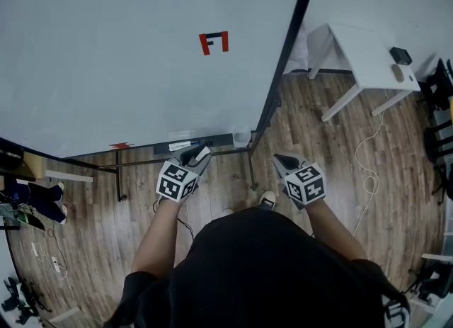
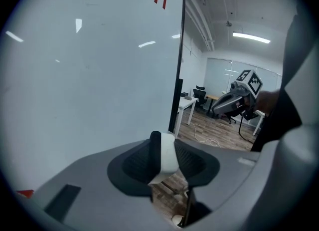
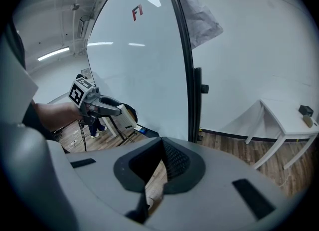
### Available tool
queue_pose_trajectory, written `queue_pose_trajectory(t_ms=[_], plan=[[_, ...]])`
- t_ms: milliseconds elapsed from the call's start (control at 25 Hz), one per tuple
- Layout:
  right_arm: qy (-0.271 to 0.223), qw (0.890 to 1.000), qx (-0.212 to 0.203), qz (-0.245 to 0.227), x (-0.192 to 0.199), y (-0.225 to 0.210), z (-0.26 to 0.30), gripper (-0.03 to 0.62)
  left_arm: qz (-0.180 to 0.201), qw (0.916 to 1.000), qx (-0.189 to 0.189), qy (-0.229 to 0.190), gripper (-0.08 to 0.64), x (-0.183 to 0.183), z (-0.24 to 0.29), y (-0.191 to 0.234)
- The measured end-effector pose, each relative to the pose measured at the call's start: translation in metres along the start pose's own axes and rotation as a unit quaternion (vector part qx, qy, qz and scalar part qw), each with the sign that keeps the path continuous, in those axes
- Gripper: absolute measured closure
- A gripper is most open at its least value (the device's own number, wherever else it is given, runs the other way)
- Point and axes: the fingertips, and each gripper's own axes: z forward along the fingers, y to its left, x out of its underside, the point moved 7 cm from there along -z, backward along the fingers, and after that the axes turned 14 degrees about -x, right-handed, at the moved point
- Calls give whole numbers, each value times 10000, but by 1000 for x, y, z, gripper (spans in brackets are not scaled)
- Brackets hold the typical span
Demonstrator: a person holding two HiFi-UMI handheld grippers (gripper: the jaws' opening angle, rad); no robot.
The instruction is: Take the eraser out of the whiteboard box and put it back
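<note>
A white eraser [image 1: 204, 153] with a black felt side is clamped upright in my left gripper [image 1: 197, 154], just in front of the whiteboard's bottom tray [image 1: 177, 144]. In the left gripper view the eraser [image 2: 168, 155] fills the gap between the jaws. A small clear box [image 1: 242, 137] sits at the tray's right end, to the right of the eraser. My right gripper [image 1: 281, 159] hangs to the right of the board's edge, jaw tips together and nothing held. From the right gripper view, the left gripper [image 3: 107, 108] and its eraser [image 3: 125, 116] show beside the board.
The big whiteboard [image 1: 127, 57] carries a red and black magnet [image 1: 214, 42]. Its dark frame post [image 1: 283, 57] and stand legs [image 1: 251, 171] are close to both grippers. A white table [image 1: 368, 57] stands at the right, and a cable [image 1: 364, 156] trails over the wooden floor.
</note>
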Motion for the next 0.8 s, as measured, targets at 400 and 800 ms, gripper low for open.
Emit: queue_pose_trajectory(t_ms=[400,800], plan=[[-2,10000,36,0,1,9,6,598,10,10000,17,-7,408,8,-6,6],[-13,10000,36,35,4,13,4,598,24,10000,62,48,407,10,-5,5]])
